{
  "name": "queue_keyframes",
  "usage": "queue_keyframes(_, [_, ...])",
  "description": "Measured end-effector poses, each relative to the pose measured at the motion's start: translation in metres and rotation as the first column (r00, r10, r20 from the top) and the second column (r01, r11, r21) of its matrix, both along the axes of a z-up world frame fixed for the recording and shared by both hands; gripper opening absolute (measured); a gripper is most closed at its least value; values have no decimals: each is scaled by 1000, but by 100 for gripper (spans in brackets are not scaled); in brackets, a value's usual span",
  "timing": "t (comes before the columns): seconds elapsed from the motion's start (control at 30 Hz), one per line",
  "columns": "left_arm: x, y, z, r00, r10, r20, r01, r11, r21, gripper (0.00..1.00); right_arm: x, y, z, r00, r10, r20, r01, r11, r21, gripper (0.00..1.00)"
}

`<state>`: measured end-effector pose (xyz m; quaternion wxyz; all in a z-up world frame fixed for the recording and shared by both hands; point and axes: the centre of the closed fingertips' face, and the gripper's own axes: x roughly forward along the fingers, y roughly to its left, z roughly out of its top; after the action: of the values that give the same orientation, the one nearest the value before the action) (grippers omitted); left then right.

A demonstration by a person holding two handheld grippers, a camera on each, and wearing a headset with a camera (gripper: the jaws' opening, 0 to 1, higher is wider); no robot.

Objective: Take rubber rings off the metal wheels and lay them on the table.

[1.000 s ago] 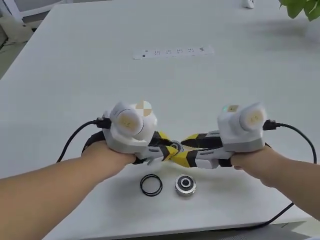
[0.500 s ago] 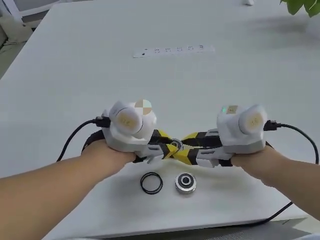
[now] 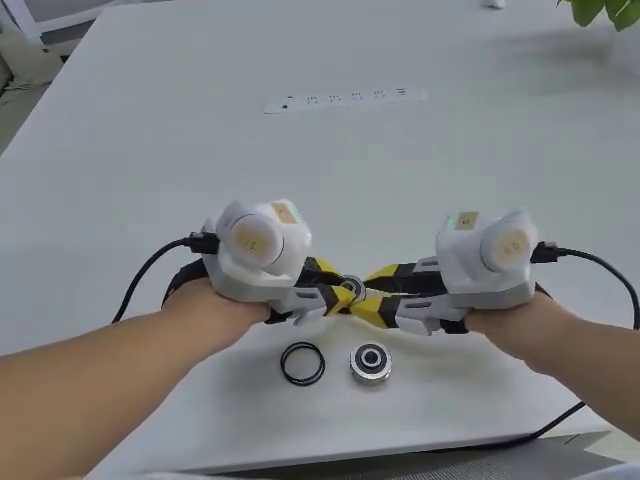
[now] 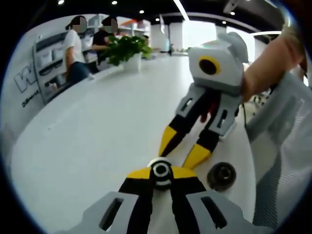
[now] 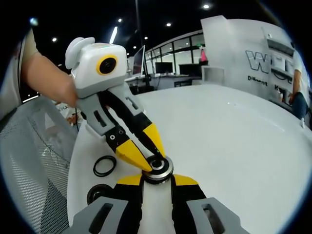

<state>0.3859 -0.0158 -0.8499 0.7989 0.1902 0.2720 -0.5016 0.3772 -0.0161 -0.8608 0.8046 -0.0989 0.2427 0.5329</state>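
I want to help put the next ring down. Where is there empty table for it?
Big bare stretch of table between the power strip and the left gripper and right gripper. A small patch sits right of the loose metal wheel. Crowded: where both grippers meet on the held metal wheel, and around the rubber ring.

Looked like an open-plan office. Had a broad white desk with a socket strip, a potted plant, a mesh chair, recessed ceiling lights, monitors and large wall lettering.
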Motion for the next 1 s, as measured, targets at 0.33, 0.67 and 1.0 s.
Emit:
queue_keyframes(0.33, [0, 0, 0, 1000, 6, 0, -6, 1000, -1, 14, -3, -5, -2, 1000, -6, -8, 6, 1000, -11, 10])
queue_keyframes(0.67, [0, 0, 0, 1000, 10, 0, -10, 1000, 0, 14, -4, -6, -3, 1000, -15, -14, 15, 1000, -6, 8])
queue_keyframes(1.0, [0, 0, 0, 1000, 9, 0, -9, 1000, -1, 14, -3, -10, -3, 998, -43, -51, 43, 999, 9, 0])
